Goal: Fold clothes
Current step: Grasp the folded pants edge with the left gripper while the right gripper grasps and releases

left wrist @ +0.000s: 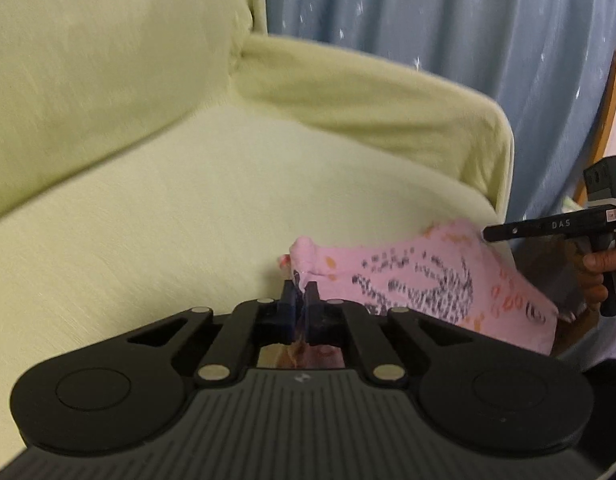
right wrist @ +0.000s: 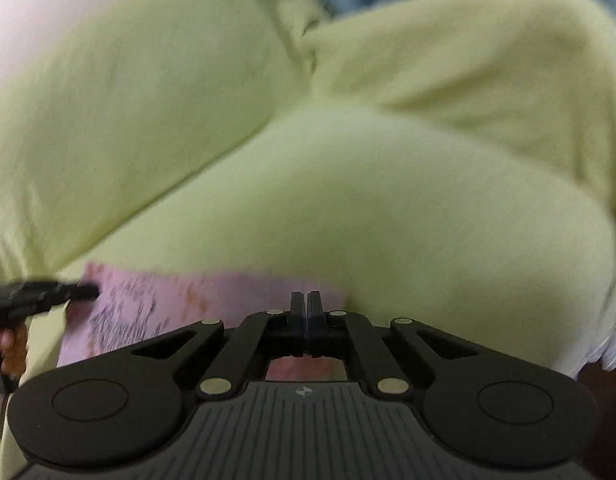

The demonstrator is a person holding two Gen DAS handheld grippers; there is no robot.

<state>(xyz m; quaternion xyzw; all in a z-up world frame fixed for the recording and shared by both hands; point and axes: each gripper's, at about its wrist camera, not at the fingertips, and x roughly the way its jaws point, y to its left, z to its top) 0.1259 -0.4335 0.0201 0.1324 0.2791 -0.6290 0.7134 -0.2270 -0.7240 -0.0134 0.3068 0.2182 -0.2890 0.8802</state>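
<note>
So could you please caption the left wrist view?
Left gripper pinching a pink garment over the green sofa.

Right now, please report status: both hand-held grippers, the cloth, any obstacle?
Left hand-held gripper shut on pink cloth. Right hand-held gripper shut on opposite edge. Cloth spread over green sofa. Nothing in way.

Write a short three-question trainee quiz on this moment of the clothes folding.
1. True or false: the left gripper is shut on the pink garment.
2. Which piece of furniture lies under the garment? A) green sofa B) wooden table C) bed
3. Fill in: behind the sofa hangs a blue ____.

Key: 1 true; 2 A; 3 curtain. The right gripper also looks shut at the garment's other edge.
</note>
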